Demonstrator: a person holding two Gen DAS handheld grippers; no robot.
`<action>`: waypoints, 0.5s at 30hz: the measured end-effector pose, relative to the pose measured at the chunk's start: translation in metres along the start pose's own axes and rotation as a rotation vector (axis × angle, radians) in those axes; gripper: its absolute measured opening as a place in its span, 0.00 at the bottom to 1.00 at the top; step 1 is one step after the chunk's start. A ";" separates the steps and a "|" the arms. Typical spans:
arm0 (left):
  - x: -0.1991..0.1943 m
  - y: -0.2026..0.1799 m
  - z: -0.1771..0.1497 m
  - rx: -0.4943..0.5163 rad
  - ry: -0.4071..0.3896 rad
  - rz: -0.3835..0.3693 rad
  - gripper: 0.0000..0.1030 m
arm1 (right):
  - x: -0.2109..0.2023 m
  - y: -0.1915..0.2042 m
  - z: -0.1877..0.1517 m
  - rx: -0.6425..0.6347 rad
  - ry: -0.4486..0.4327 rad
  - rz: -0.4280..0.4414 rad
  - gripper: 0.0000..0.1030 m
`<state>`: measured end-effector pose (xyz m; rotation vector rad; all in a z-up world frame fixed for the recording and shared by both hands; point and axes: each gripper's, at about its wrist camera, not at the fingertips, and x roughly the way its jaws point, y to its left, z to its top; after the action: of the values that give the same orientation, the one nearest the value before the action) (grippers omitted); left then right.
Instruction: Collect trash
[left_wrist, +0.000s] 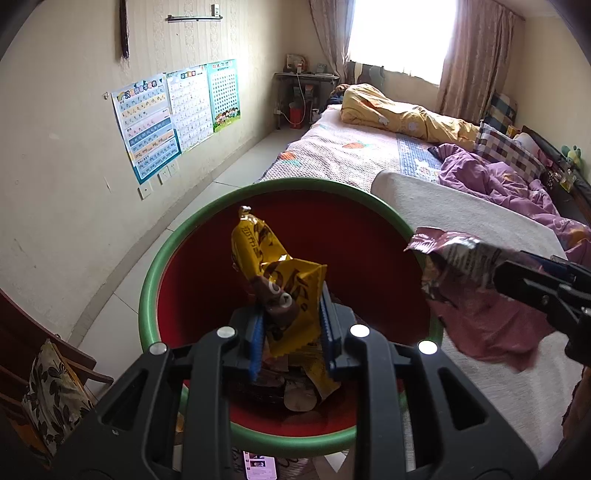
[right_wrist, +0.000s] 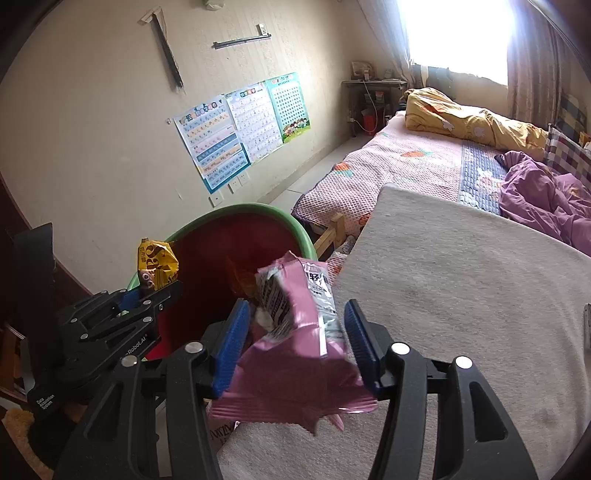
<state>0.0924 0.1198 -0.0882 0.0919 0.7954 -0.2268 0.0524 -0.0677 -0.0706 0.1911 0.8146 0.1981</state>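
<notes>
A pale grey, rounded-corner table (right_wrist: 461, 295) with a cloth-like top stands just beside the bed (left_wrist: 343, 155). The bed wears a pink knitted cover (right_wrist: 399, 166) with carrot motifs; a crumpled yellow quilt (left_wrist: 402, 114), a rumpled purple quilt (left_wrist: 491, 177) and a checked pillow (left_wrist: 506, 147) lie on it. The green-rimmed red bin (left_wrist: 155, 273) stands on the pale tiled floor (left_wrist: 236, 173).

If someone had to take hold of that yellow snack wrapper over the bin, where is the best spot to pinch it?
Pinch its flat lower end, as the left gripper does now, closing from both flat sides. The yellow wrapper is thin and crumpled, so its faces press together easily there, while the twisted top stands free above the red bin.
</notes>
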 end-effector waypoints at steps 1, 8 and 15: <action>0.000 0.001 0.000 0.002 0.001 0.000 0.23 | 0.001 0.002 -0.001 -0.001 -0.001 -0.003 0.47; 0.007 0.009 0.002 0.012 0.008 -0.009 0.23 | 0.012 0.011 0.000 -0.012 0.022 -0.007 0.38; 0.006 0.015 0.006 0.004 -0.004 -0.016 0.23 | 0.005 -0.045 -0.014 0.128 0.033 -0.132 0.50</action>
<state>0.1045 0.1327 -0.0885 0.0887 0.7923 -0.2432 0.0495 -0.1089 -0.0945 0.2542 0.8703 0.0251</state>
